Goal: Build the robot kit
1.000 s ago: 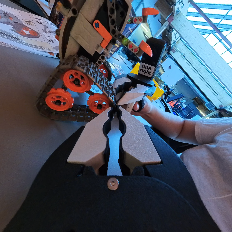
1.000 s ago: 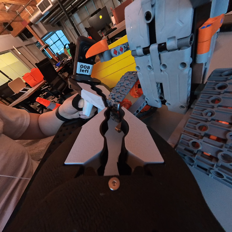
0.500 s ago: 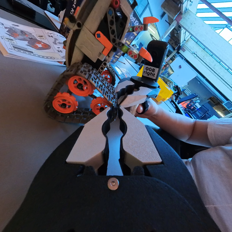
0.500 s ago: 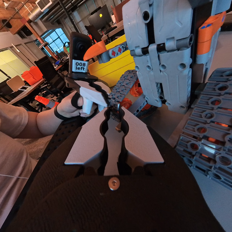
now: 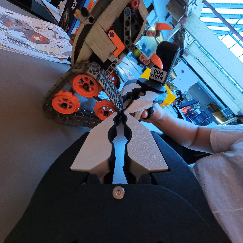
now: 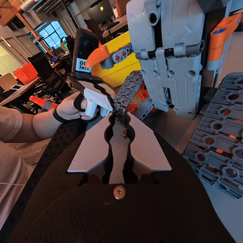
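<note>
A toy tracked vehicle [image 5: 100, 39] with a grey body and orange wheels [image 5: 85, 85] stands on the grey table [image 5: 23, 131]. My left gripper [image 5: 120, 114] is shut on the front of its grey track [image 5: 110, 86]. My right gripper [image 6: 119, 114] is shut on the same track [image 6: 130, 86] from the other side. The two sets of tips nearly touch. The right gripper also shows in the left wrist view [image 5: 124, 105], and the left gripper in the right wrist view [image 6: 113, 109]. A small tan piece [image 6: 124, 134] shows in the gap between my right fingers.
An open instruction booklet [image 5: 32, 35] lies at the back left with a dark box [image 5: 69, 15] behind it. A yellow bin [image 6: 118, 59] stands behind the vehicle. The vehicle's second track [image 6: 217, 138] fills the right of the right wrist view. A person's arm [image 5: 177, 132] comes in from the right. My left and right fingertips are right by each other.
Both grippers stay shut on the track. The left gripper has shifted up and right in the right wrist view, and the vehicle has shifted slightly right in the left wrist view.
</note>
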Demonstrator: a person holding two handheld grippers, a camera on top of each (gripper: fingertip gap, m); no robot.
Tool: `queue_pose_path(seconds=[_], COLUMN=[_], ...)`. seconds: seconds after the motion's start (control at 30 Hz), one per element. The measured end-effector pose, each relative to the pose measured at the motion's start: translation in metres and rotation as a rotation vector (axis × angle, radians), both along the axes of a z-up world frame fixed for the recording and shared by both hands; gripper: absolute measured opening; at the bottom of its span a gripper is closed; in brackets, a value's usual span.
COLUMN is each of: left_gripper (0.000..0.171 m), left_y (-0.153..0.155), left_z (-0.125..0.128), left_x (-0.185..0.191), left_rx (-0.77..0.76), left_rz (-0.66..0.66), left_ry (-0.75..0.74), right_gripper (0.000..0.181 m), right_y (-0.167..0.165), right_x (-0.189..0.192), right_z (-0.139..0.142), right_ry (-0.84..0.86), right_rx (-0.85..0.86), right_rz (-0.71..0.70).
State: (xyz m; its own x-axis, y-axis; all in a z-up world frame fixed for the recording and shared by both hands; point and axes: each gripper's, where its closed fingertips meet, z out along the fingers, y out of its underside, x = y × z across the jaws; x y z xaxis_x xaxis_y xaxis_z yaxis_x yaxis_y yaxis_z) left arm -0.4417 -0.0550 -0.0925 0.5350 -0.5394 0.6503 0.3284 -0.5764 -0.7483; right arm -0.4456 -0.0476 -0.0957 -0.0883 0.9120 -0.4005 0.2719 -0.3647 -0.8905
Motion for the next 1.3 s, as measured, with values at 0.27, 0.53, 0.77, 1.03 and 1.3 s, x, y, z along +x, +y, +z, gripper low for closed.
queue_pose_path(seconds=[0.27, 0.53, 0.77, 1.03, 1.3], left_gripper=[0.0, 0.0, 0.001, 0.002, 0.002], left_y=[-0.002, -0.004, -0.006, -0.005, -0.002], left_z=[0.0, -0.003, -0.007, -0.01, -0.013], left_x=[0.001, 0.003, 0.005, 0.005, 0.004], left_rx=[0.005, -0.007, -0.028, -0.041, -0.048], left_rz=[-0.018, -0.062, -0.097, -0.098, -0.079], left_ry=[0.004, 0.004, -0.005, 0.007, 0.019], right_gripper=[0.014, 0.013, 0.012, 0.012, 0.013], right_y=[-0.001, -0.003, -0.005, -0.003, -0.002], right_x=[0.0, 0.003, 0.005, 0.005, 0.004], right_z=[0.0, -0.003, -0.007, -0.011, -0.013], right_ry=[-0.008, -0.023, -0.042, -0.054, -0.078], right_rx=[0.096, 0.162, 0.25, 0.261, 0.207], right_rz=[-0.008, 0.022, 0.037, 0.022, 0.035])
